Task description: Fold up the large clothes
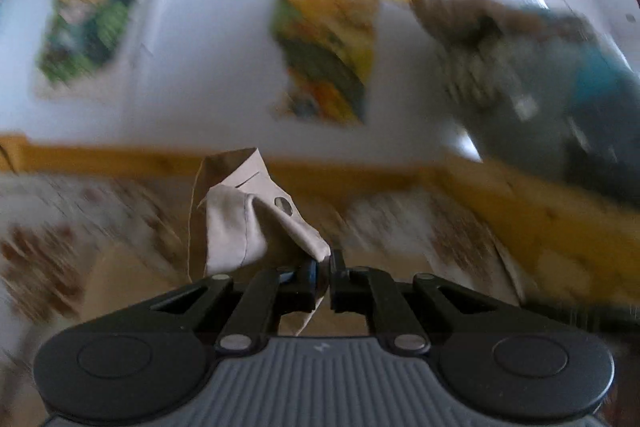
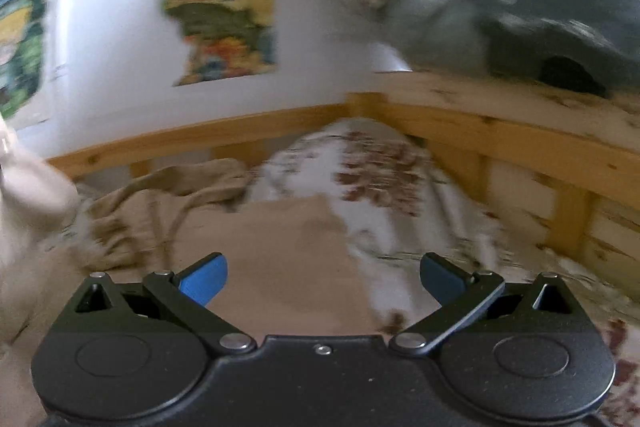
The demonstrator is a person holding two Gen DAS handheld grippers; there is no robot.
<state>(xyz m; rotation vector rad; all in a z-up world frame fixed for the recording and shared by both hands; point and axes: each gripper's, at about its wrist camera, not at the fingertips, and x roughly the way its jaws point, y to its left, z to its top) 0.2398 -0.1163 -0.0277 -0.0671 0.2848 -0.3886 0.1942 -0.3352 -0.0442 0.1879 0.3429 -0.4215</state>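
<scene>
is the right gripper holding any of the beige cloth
No, the right gripper stands wide open with its blue pads apart above the beige garment, gripping nothing.

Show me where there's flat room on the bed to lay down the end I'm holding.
Free: the flat tan garment panel ahead of the open right gripper, and the floral bedding toward the wooden bed rail. Crowded: the bunched tan fabric on the left. The left gripper is shut on the buttoned waistband end.

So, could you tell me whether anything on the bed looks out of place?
The far end of the beige garment is bunched in rumpled folds against the bed rail, not flat. The left gripper pinches a buttoned corner.
</scene>
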